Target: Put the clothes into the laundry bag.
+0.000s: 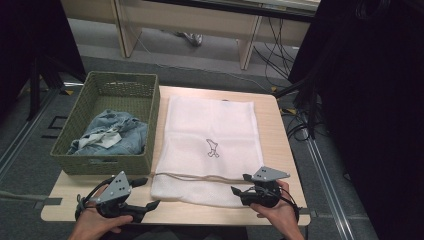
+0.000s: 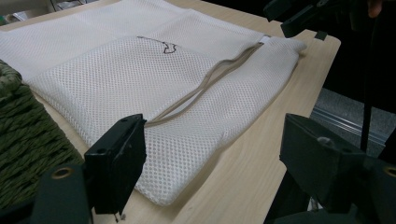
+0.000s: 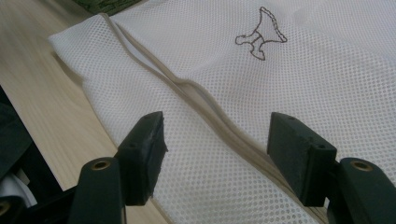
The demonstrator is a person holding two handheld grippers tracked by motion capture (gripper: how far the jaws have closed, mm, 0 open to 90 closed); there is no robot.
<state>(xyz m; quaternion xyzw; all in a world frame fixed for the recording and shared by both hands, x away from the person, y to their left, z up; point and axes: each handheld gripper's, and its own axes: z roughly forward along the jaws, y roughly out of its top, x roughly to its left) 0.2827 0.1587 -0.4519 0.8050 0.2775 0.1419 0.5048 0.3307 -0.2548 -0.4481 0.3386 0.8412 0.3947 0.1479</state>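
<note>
Basket [image 1: 131,95]: sitting at table's left, woven green, blue denim garment [image 1: 112,132] lying inside; left gripper view is catching just its woven wall [image 2: 23,140].
Left gripper [image 1: 144,206]: hovering at near table edge, left of bag's near corner, jaws standing apart, nothing between them.
Mesh bag [image 1: 210,125]: lying flat mid-table, just beside basket, white, small printed figure [image 1: 212,148] showing.
Zipper band [image 3: 205,107]: right gripper view is showing it as a beige raised strip crossing the mesh; high view is giving a thin line near the bag's near end.
Right gripper [image 1: 239,192]: sitting over bag's near right corner, jaws spread wide, mesh lying under them, not pinched.
Table [image 1: 280,145]: light wood.
</note>
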